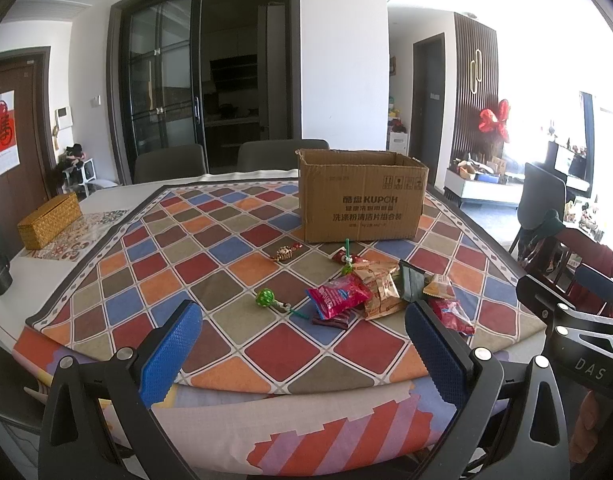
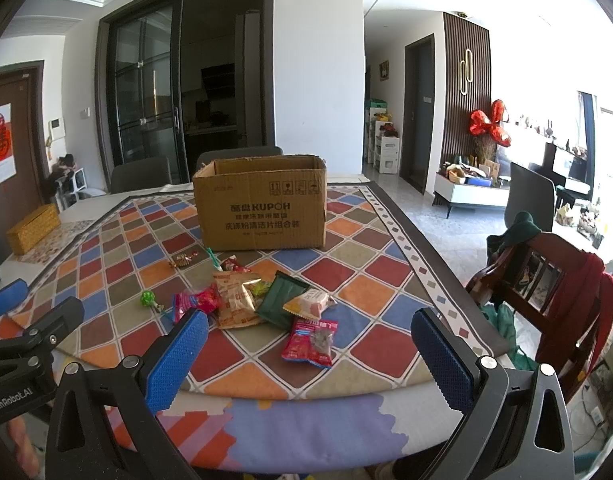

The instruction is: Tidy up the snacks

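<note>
left hand-held gripper [image 1: 302, 350]: your blue pads stand wide apart with nothing between them, hovering over the near edge of the desk [image 1: 46, 276].
right hand-held gripper [image 2: 310, 354]: same for you here, pads spread and empty, aimed at the snack pile.
snack pile [image 2: 262, 300]: it lies on the checked cloth [image 2: 366, 280] in front of the cardboard box [image 2: 262, 208], near it but not touching; nothing looks boxed yet, though the box's inside is hidden from you.
red packet [image 2: 311, 342]: closest to you and apart from the heap; judge it light, crinkly and slippery, so pinch a sealed edge, not the puffed middle.
tan wrappers [image 2: 236, 300]: several overlap; likely thin film that slides, so take one by its crimped end.
dark green pouch [image 2: 280, 300]: flat and partly under a white-orange packet [image 2: 310, 304]; lift the top one first.
green lollipop [image 2: 147, 298]: lies alone to the left; hard head, thin stick, probably rolls, so grip the stick near the head.
box writing: you can read "kupoh" in large letters with chinese lines under it and handling symbols above.
packet writing: too small to read.
gripper writing: "genrobot.ai" on one body, "das" on the other.
</note>
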{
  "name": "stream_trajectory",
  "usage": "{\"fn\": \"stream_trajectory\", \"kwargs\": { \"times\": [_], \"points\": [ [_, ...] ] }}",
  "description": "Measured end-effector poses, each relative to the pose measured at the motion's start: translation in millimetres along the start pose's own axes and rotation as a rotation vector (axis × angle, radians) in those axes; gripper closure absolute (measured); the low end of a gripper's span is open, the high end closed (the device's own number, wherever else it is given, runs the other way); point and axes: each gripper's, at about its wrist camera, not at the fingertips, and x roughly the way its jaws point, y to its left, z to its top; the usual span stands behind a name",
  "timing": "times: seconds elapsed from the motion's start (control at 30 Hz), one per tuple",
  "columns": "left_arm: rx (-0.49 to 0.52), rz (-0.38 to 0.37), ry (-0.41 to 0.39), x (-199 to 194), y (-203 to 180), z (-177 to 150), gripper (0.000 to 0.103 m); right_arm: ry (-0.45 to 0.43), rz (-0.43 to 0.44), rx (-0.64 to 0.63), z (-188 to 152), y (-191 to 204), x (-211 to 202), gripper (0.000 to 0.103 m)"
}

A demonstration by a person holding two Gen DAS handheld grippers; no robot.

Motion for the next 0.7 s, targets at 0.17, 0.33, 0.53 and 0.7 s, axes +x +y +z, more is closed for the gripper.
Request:
{"fn": "stream_trajectory", "kwargs": {
  "times": [0.17, 0.33, 0.53, 0.7],
  "points": [
    [0.000, -0.001, 0.000, -0.3, 0.1, 0.3, 0.000, -0.001, 0.000, -0.001, 0.0, 0.0, -0.2, 0.000],
    [0.000, 0.000, 0.000, -0.4, 0.4, -0.3, 0.000, -0.002, 0.000, -0.001, 0.0, -0.1, -0.5, 0.000],
    [0.000, 0.000, -0.001, -0.6, 0.6, -0.6, 0.000, -0.003, 0.000, -0.001, -0.1, 0.3, -0.3, 0.000],
    [-0.001, -0.001, 0.000, -0.8, 0.8, -1.0, 0.000, -0.003, 0.000, -0.001, -0.7, 0.6, 0.6, 0.000]
  ]
}}
